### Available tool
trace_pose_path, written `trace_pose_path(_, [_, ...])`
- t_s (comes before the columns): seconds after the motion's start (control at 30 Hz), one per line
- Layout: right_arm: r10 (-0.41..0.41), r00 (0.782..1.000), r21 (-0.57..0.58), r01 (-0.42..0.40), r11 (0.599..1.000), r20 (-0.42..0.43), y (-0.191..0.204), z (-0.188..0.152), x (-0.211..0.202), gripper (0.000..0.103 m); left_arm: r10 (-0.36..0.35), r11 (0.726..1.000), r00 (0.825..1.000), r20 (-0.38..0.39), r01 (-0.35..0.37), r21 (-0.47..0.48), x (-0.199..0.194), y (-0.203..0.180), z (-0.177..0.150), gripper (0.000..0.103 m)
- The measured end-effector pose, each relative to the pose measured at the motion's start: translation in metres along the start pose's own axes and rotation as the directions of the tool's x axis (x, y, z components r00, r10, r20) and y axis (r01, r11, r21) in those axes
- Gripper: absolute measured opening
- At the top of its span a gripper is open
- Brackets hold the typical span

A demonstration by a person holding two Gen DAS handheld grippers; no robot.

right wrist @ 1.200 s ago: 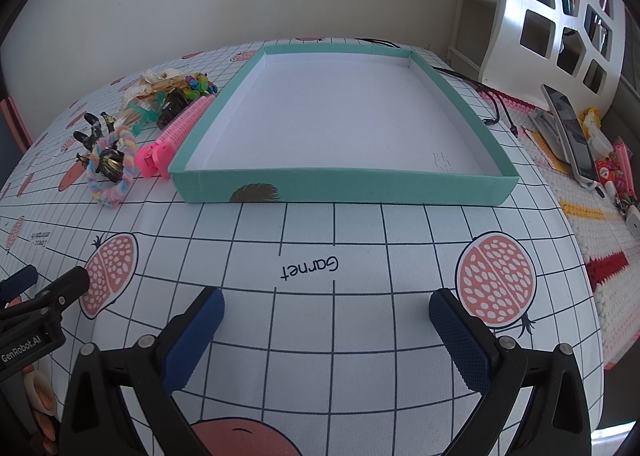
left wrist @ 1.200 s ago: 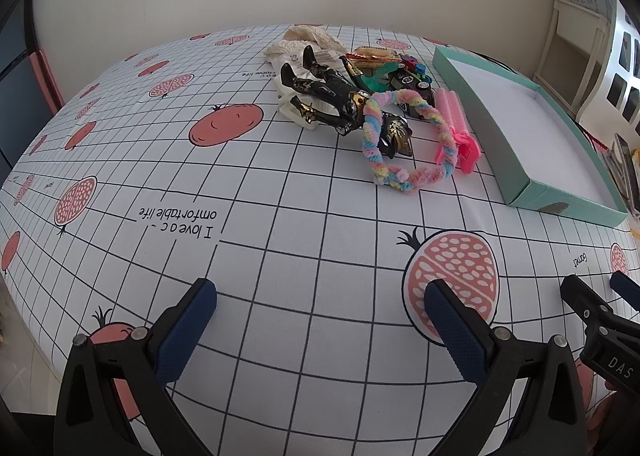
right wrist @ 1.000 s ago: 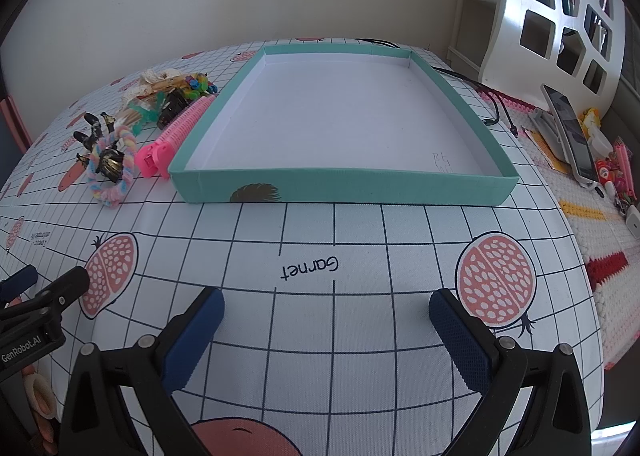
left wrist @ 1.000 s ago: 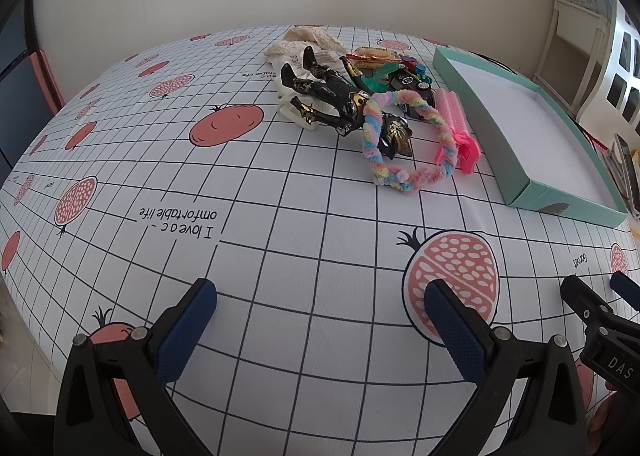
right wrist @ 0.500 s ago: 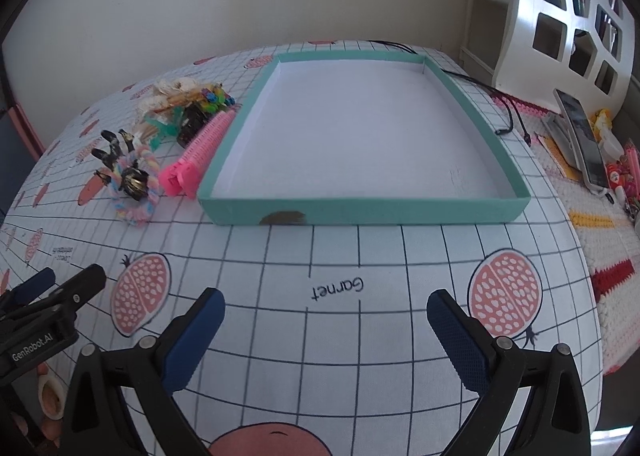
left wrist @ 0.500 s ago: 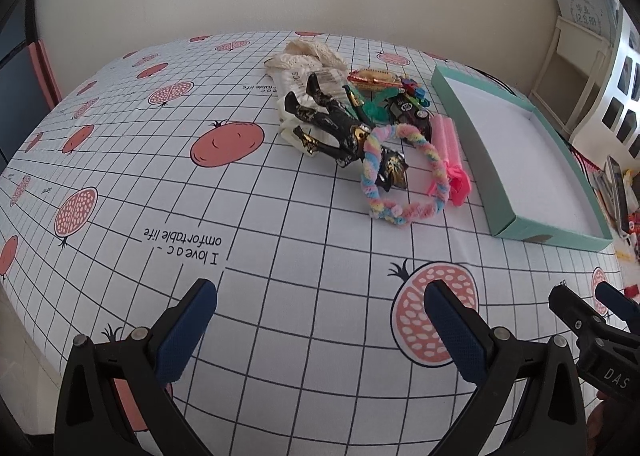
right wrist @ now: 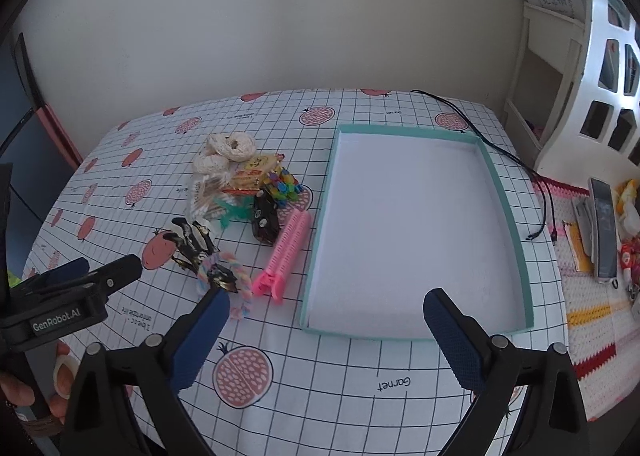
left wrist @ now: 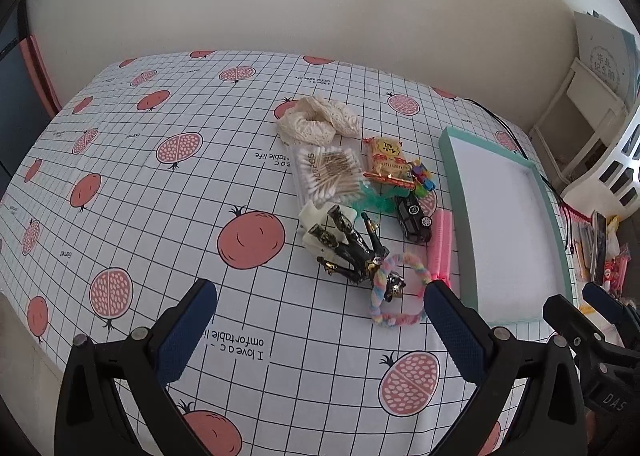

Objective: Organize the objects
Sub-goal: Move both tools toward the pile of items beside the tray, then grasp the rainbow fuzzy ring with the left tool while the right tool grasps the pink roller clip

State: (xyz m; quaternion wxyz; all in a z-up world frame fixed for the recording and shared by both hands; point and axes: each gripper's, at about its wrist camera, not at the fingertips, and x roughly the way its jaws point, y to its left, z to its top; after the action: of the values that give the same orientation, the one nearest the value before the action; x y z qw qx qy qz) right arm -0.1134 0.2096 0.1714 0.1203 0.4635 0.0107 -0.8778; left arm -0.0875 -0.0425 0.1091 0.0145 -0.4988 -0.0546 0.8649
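A pile of small objects lies left of an empty teal tray (right wrist: 516, 240) (left wrist: 460, 184). In it are a black and gold action figure (left wrist: 352, 248) (right wrist: 192, 244), a pastel fuzzy ring (left wrist: 400, 292) (right wrist: 240, 276), a pink comb (left wrist: 440, 244) (right wrist: 286, 252), a black toy car (left wrist: 414, 216) (right wrist: 265, 221), a cotton swab pack (left wrist: 326, 174), a yellow snack packet (left wrist: 386, 162) and cream lace (left wrist: 316, 122) (right wrist: 230, 150). My left gripper (left wrist: 320, 336) is open, high over the tablecloth in front of the pile. My right gripper (right wrist: 326, 340) is open in front of the tray.
The tablecloth (left wrist: 160, 192) is white with a grid and pomegranates. A black cable (right wrist: 520, 168) runs past the tray's right side. A phone (right wrist: 602, 228) and small clutter lie on a knitted mat at right. A white shelf (right wrist: 560, 68) stands behind.
Both grippers have risen and pulled back, so more of the table and the far objects in the pile show. Nothing on the table has moved. Both stay open.
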Motion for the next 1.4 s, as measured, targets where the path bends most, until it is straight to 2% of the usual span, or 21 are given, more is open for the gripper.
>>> trace_pose_path(0.17, [0.020,0.999,0.007,-0.020,1.000,-0.040,0.013,0.029,0.010,0.095,-0.033,0.998,0.998,-0.058,0.030,-0.058,0.004,0.004,0.022,0.103])
trace_pose_path(0.3, [0.028,0.998,0.012,-0.028,1.000,-0.055,0.019,0.046,0.020,0.092,-0.031,0.992,0.994,-0.106,0.018,-0.123,0.021,0.003,0.034,0.103])
trace_pose_path(0.5, [0.059,0.995,0.034,-0.056,0.998,-0.084,0.019,0.059,0.044,0.086,-0.031,0.991,0.986,-0.162,0.010,-0.132,0.049,-0.003,0.039,0.103])
trace_pose_path(0.67, [0.086,0.989,0.082,-0.076,0.994,-0.124,0.013,0.057,0.067,0.081,-0.034,0.994,0.979,-0.201,0.012,-0.107,0.065,-0.007,0.032,0.102])
trace_pose_path(0.83, [0.126,0.981,0.132,-0.108,0.985,-0.145,0.008,0.054,0.080,0.076,-0.031,0.992,0.973,-0.230,0.001,-0.130,0.069,0.003,0.020,0.101])
trace_pose_path(0.93, [0.132,0.979,0.120,-0.114,0.986,-0.154,0.013,0.054,0.086,0.074,-0.007,0.992,0.970,-0.241,-0.023,-0.124,0.070,0.006,0.015,0.101])
trace_pose_path(1.23, [0.154,0.966,0.095,-0.137,0.986,-0.208,0.025,0.045,0.102,0.067,-0.045,0.987,0.955,-0.294,-0.003,-0.159,0.079,0.009,0.002,0.098])
trace_pose_path(1.4, [0.165,0.958,0.098,-0.146,0.984,-0.233,0.026,0.041,0.110,0.062,-0.034,0.993,0.960,-0.277,0.001,-0.121,0.073,-0.001,0.003,0.098])
